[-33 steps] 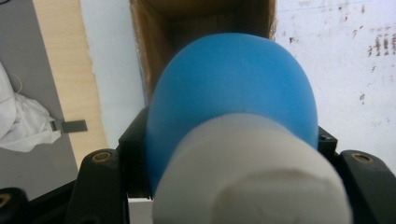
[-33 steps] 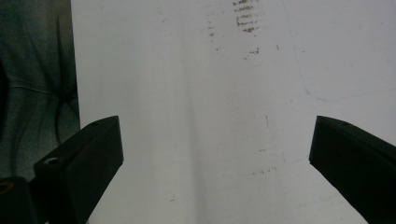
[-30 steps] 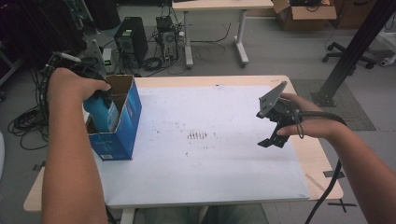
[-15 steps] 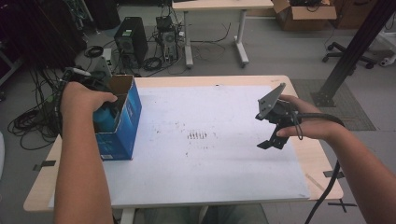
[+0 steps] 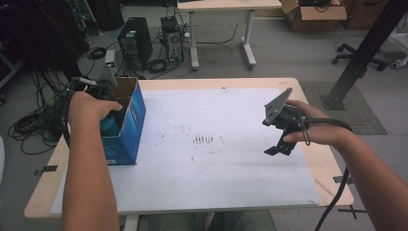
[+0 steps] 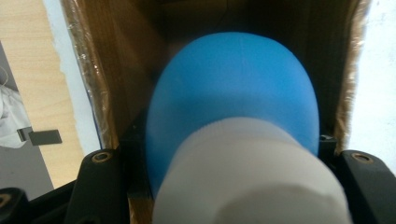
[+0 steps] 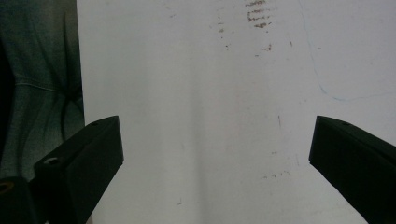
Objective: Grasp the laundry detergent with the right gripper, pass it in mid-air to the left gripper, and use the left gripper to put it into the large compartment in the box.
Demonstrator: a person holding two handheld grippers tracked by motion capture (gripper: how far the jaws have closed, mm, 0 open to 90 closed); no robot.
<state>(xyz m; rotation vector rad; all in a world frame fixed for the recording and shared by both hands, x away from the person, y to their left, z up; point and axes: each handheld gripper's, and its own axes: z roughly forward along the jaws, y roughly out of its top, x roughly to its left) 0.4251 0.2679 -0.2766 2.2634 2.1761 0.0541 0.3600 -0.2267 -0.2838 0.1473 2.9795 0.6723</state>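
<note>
Left gripper (image 6: 233, 186): sunk into the open top of the blue cardboard box (image 5: 127, 127), which stands at the near-left edge of the white sheet (image 5: 207, 144). In the left gripper view its jaws stand on either side of a blue bottle (image 6: 233, 93) with a white cap (image 6: 247, 172). The cap is nearest the camera and blurred; the jaw tips are hidden behind the bottle, so contact cannot be seen directly, but the bottle fills the whole gap between the jaws and appears clamped. The bottle's lower end is lost in the dark of the box, whose brown inner walls (image 6: 116, 70) close in on both sides of the gripper. In the high view the left hand (image 5: 89, 106) covers the gripper almost entirely; a patch of blue shows just beneath the hand, inside the box.

Right gripper (image 5: 279, 144): held above the sheet, well apart from the box, with the right hand (image 5: 308, 125) wrapped round its body and the grey plate (image 5: 276, 106) on top. In the right gripper view its jaws stand wide apart with nothing between them, bare sheet below. Ahead of the jaws lie faint brown smudges (image 7: 259, 11); their form is too small to make out. Left of the jaws the sheet ends and grey cloth (image 7: 37, 84) shows below the edge, partly cut off.
</note>
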